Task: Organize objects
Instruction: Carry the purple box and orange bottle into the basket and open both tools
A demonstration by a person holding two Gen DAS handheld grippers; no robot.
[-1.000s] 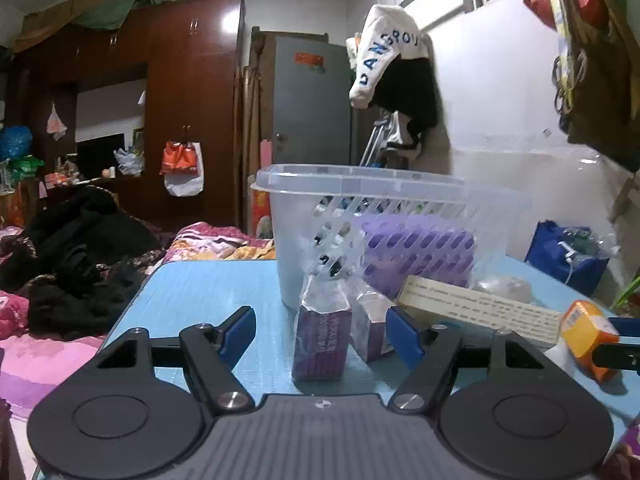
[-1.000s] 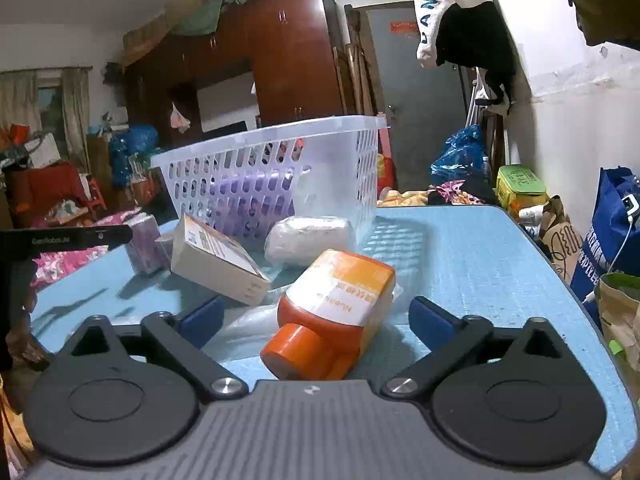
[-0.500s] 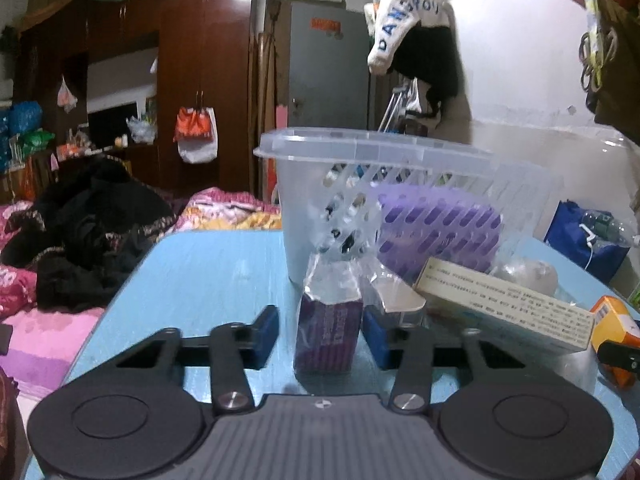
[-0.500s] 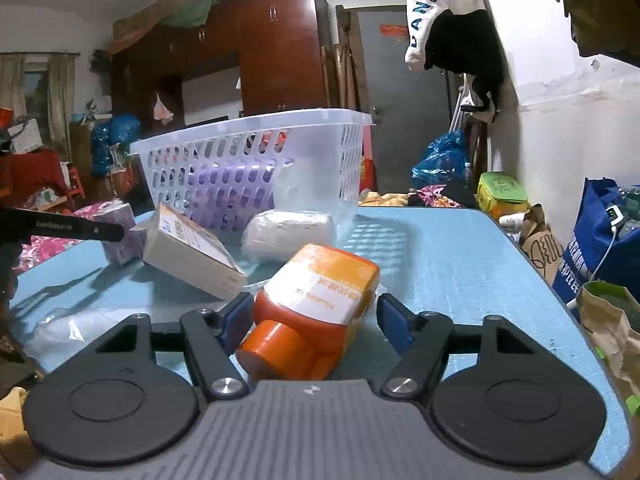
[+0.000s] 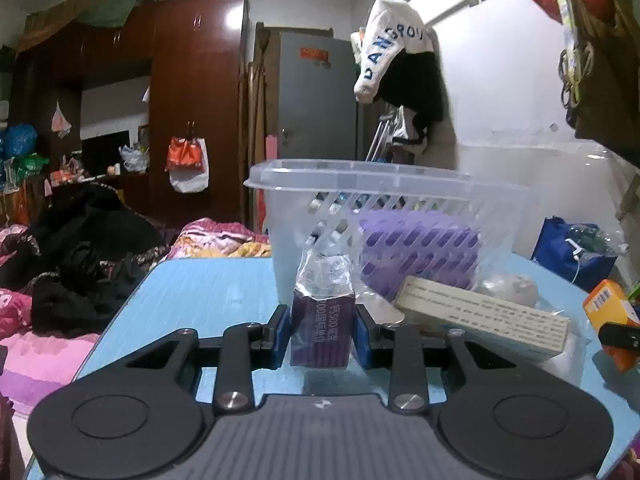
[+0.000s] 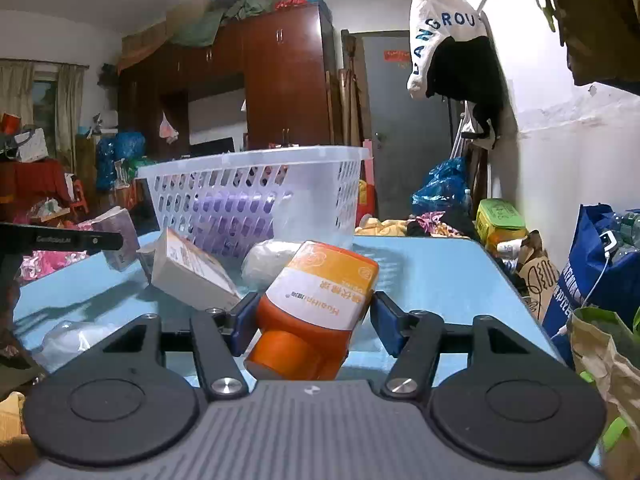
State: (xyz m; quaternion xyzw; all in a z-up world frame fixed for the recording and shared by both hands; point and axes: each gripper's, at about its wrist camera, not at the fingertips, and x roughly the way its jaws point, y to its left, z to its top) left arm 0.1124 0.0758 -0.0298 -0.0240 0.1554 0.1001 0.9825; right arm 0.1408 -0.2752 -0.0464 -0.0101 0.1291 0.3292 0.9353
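My left gripper (image 5: 322,330) is shut on a purple packet (image 5: 322,320) wrapped in clear plastic, just in front of a clear plastic basket (image 5: 384,184) that holds a purple item (image 5: 420,248). My right gripper (image 6: 308,322) is shut on an orange bottle (image 6: 316,304) lying tilted with its cap toward the camera. In the right wrist view the purple packet (image 6: 118,240) hangs in the left gripper, above the blue table (image 6: 432,272). A white box (image 5: 480,316) leans beside the basket; it also shows in the right wrist view (image 6: 192,272).
A white wrapped bundle (image 6: 266,258) lies against the basket (image 6: 256,192). Crumpled clear plastic (image 6: 68,338) lies at the table's left front. Bags (image 6: 600,264) stand right of the table. A bed with dark clothes (image 5: 72,256) is at the left.
Both grippers have closed, the left on the purple packet and the right on the orange bottle. The bottle and packet now sit a little higher than before.
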